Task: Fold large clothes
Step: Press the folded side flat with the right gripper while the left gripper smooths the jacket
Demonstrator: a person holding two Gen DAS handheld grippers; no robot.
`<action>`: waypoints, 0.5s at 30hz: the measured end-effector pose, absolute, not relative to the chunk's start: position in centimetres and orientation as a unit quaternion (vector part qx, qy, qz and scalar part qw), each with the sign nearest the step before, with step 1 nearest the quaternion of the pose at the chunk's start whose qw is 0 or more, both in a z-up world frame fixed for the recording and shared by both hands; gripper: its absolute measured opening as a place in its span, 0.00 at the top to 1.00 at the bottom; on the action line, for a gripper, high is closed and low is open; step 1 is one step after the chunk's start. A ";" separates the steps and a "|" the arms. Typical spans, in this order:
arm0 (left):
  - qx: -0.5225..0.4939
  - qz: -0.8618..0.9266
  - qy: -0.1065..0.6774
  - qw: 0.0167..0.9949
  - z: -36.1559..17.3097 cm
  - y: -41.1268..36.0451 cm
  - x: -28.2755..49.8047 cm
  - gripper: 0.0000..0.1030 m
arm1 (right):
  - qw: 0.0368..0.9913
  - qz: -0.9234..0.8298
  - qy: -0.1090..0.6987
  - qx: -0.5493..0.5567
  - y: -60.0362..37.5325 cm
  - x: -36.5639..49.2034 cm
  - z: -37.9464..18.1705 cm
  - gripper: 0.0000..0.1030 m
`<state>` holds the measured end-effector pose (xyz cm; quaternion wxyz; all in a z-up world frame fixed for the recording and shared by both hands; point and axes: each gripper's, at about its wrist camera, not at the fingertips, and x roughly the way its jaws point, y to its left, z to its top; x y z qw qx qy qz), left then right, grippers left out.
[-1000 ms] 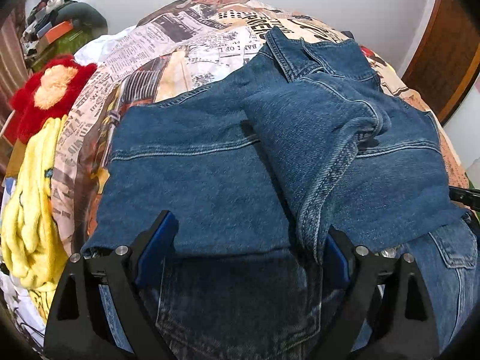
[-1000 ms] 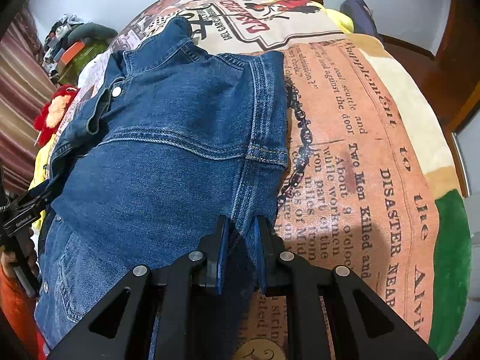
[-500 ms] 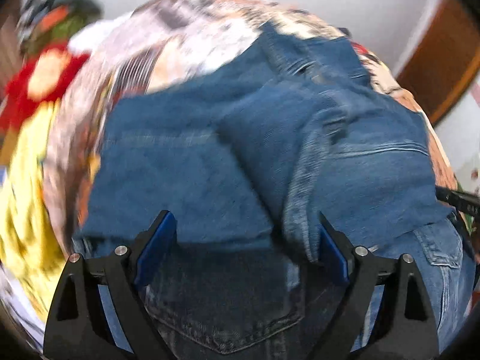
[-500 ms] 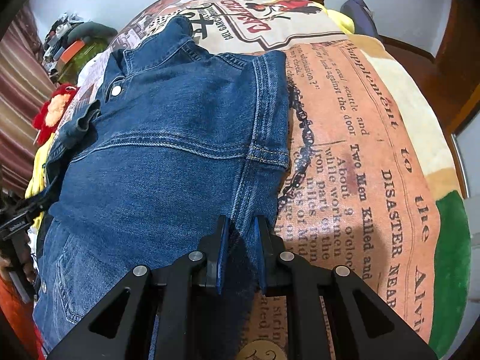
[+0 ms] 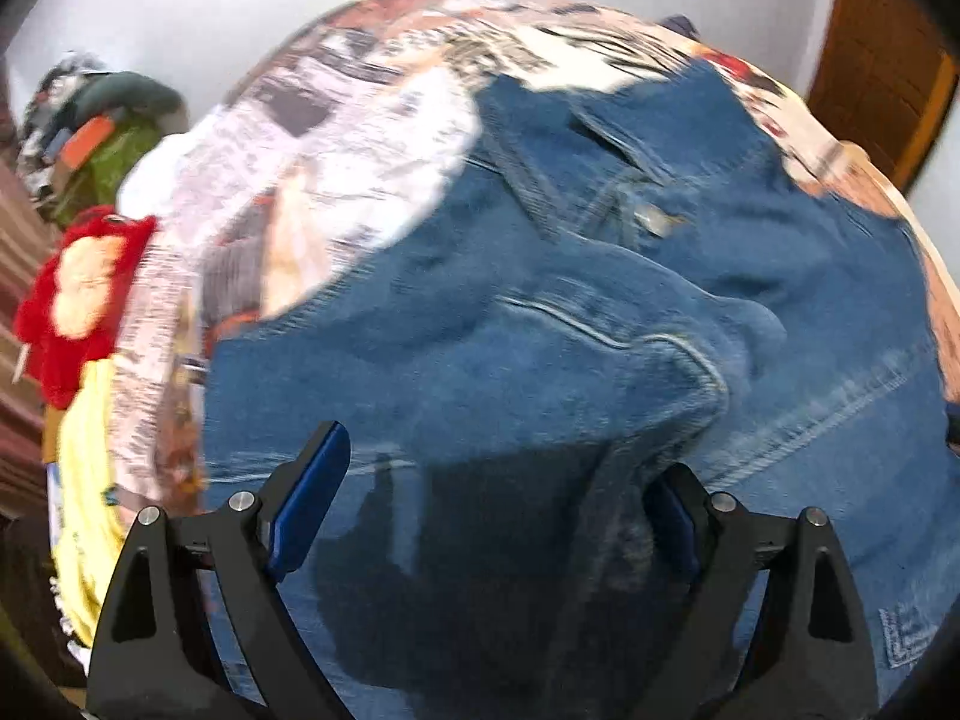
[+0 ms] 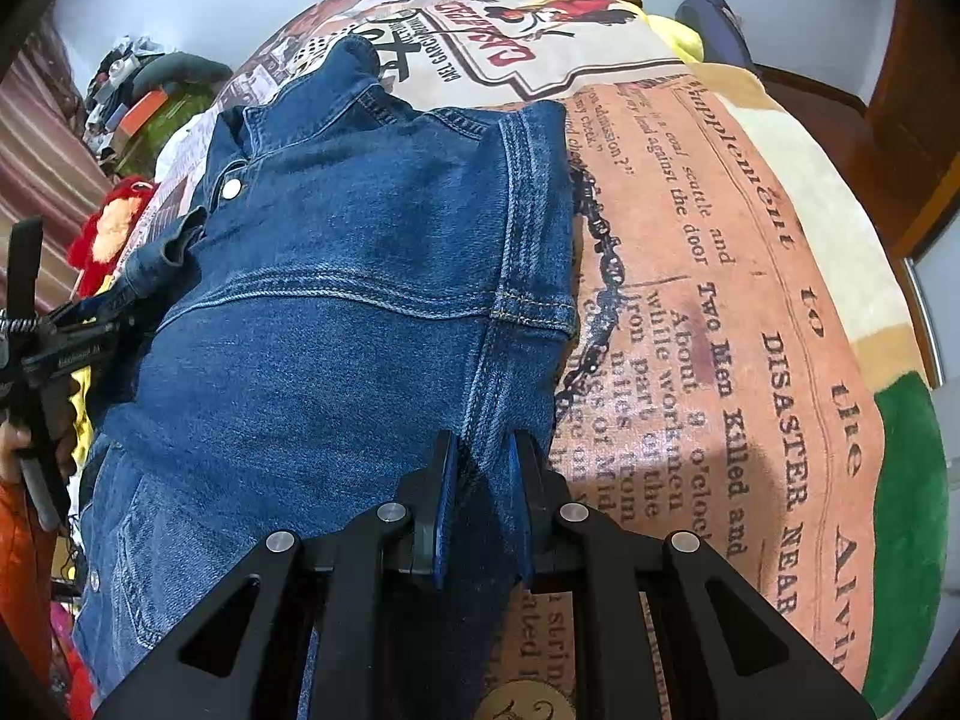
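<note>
A blue denim jacket (image 5: 540, 360) lies spread on the bed, back up, with one sleeve folded across it. My left gripper (image 5: 498, 456) hovers low over its near part with the jaws wide open. The folded sleeve's edge runs up beside the right finger (image 5: 672, 510); no pad presses on cloth. The left wrist view is blurred. In the right wrist view the same jacket (image 6: 360, 300) fills the left half. My right gripper (image 6: 483, 444) is shut on the jacket's side seam near the hem.
A newspaper-print bed cover (image 6: 720, 300) lies under the jacket, with a green patch (image 6: 912, 510) at its right edge. A red and yellow plush toy (image 5: 78, 300) and a heap of clothes (image 5: 102, 138) sit at the left. A wooden door (image 5: 882, 60) stands at the right.
My left gripper has shifted and rolled over the jacket, so its view has swung and blurred; its jaws stay wide. The right gripper has kept still, shut on the seam.
</note>
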<state>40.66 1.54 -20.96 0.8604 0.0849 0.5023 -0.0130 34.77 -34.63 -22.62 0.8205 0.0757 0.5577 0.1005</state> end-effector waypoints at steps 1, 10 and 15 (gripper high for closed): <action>0.087 -0.005 0.498 0.863 -20.7 1.9 40.6 0.12 | 0.820 0.101 0.558 0.076 -34.7 34.7 -22.6 0.88; 0.058 0.077 0.508 0.856 -20.4 11.9 36.8 0.12 | 0.820 0.100 0.559 0.074 -34.6 34.8 -22.6 0.88; -0.010 0.094 0.541 0.835 -24.0 16.3 33.9 0.11 | 0.820 0.093 0.560 0.067 -34.3 34.8 -22.6 0.88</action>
